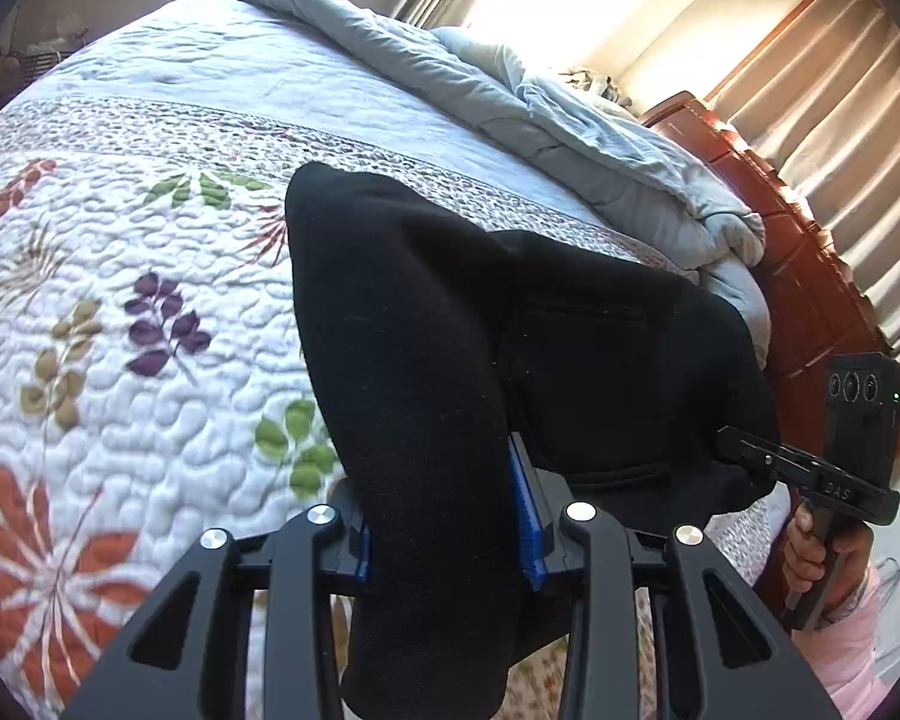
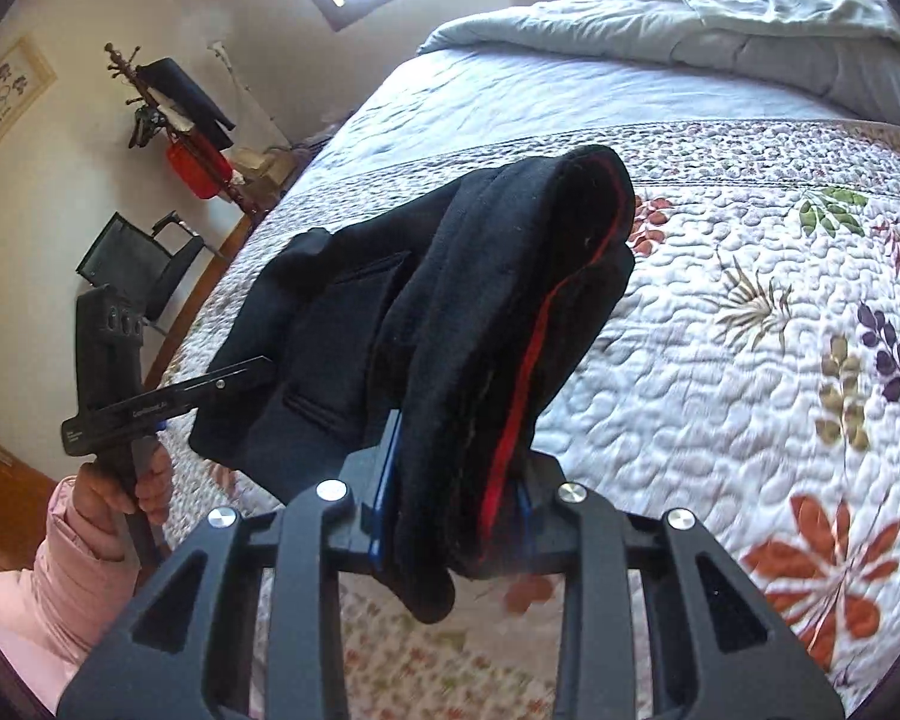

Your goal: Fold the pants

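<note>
The black pants (image 1: 450, 324) hang bunched between my two grippers above the quilted bed. My left gripper (image 1: 444, 528) is shut on one black fold that drapes over its blue pads. My right gripper (image 2: 456, 492) is shut on another thick fold of the pants (image 2: 498, 312), where a red seam line shows. In the left wrist view the right gripper (image 1: 744, 450) bites the pants' right edge. In the right wrist view the left gripper (image 2: 240, 378) grips the pants' left edge near a pocket.
The bed has a white floral quilt (image 1: 120, 300) and a grey duvet (image 1: 570, 120) piled toward the reddish headboard (image 1: 810, 276). Curtains hang behind it. A coat stand (image 2: 174, 120) and a black chair (image 2: 138, 264) stand by the wall left of the bed.
</note>
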